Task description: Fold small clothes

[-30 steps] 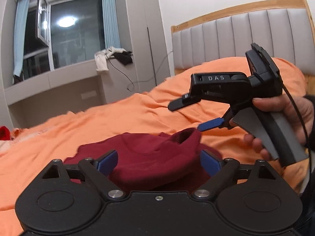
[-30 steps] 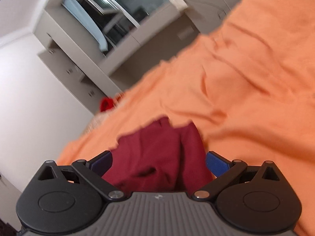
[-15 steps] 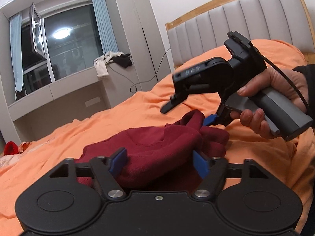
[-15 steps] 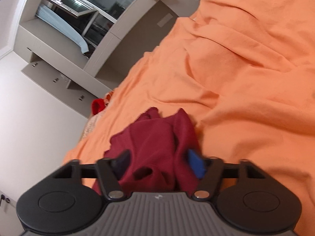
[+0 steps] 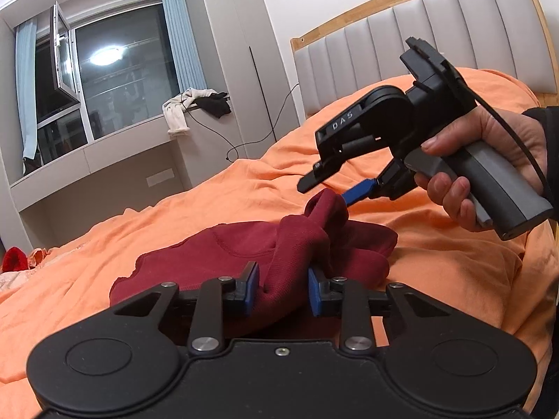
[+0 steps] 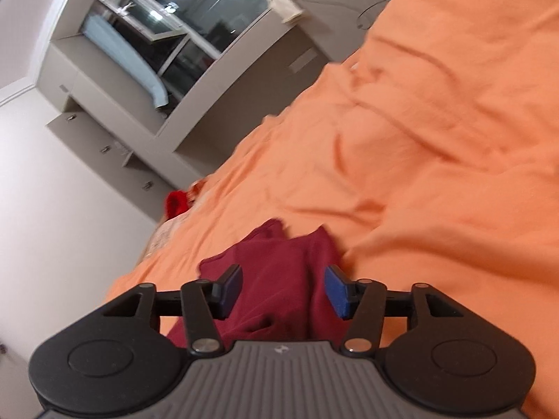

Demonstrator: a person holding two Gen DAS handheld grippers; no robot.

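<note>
Nearest in the left wrist view, the left gripper (image 5: 283,288) is closing, and its two blue pads already pinch a bunched ridge of the maroon garment (image 5: 265,255), which rises between them in a thick fold. The cloth is a soft, finely ribbed knit, crumpled into one low heap on the orange bedspread (image 5: 174,216).

In the right wrist view the right gripper (image 6: 283,291) has the same garment (image 6: 279,279) between its two blue pads, but both pads stand clear of the cloth on either side and the jaws are opening slightly. From the left wrist view, a blue fingertip of the right gripper (image 5: 332,195) lies against a raised peak of the fabric at the far edge of the heap. A hand (image 5: 489,160) wraps the grey handle of this black tool, with a black cable trailing behind it.

The bedspread is matte and creased into long, shallow wrinkles. One small bright red item (image 5: 14,258) lies at its far edge; what it is cannot be told.

Beyond, a padded grey headboard (image 5: 419,42) with vertical channels and a pale wooden frame stands against a white wall. On the ledge under the window (image 5: 115,80) sit one white cloth (image 5: 176,111) and one black cloth (image 5: 216,103), and two pale blue curtains flank the glass.
</note>
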